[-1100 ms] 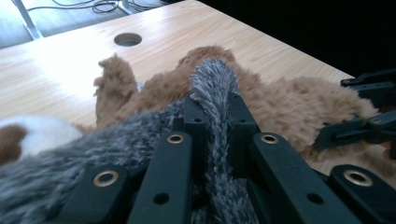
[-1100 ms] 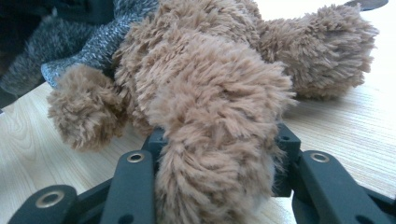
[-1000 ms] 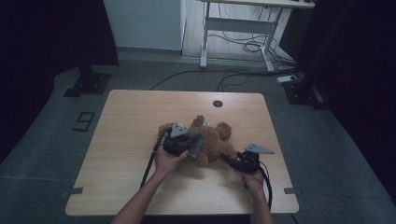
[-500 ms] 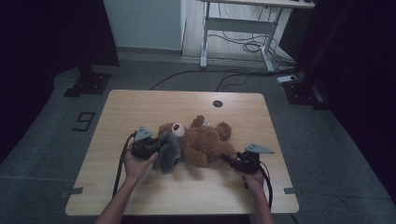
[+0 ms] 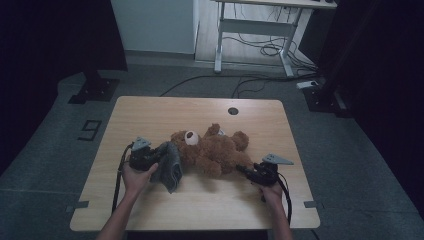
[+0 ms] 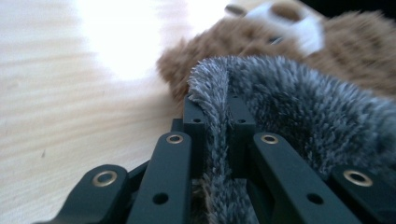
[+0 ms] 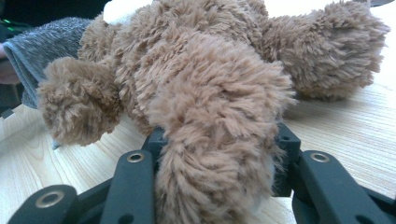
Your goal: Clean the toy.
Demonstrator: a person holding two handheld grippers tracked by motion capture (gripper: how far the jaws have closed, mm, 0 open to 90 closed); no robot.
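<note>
At table (image 5: pixel 150 112) centre, left gripper (image 5: pixel 150 159) fingers clamp grey cloth (image 5: pixel 171 165) at teddy's (image 5: pixel 215 150) 9 o'clock, right gripper (image 5: pixel 250 171) fingers clamp its leg at 4.

Grey floor (image 5: pixel 45 165), white-framed desk (image 5: pixel 260 22) behind, dark curtains (image 5: pixel 55 35).

1. Wooden desk (image 5: pixel 165 112) runs bare and pale out beyond both claws.
2. Small dark round hole (image 5: pixel 233 111) sits in the desk top, far ahead of the right claw.
3. White-framed second desk (image 5: pixel 260 25) stands on the floor well beyond the claws.
4. Black cables (image 5: pixel 260 50) trail over the grey floor (image 5: pixel 65 135) beneath it.
5. Dark stand base (image 5: pixel 94 90) rests on the floor, far ahead of the left claw.
</note>
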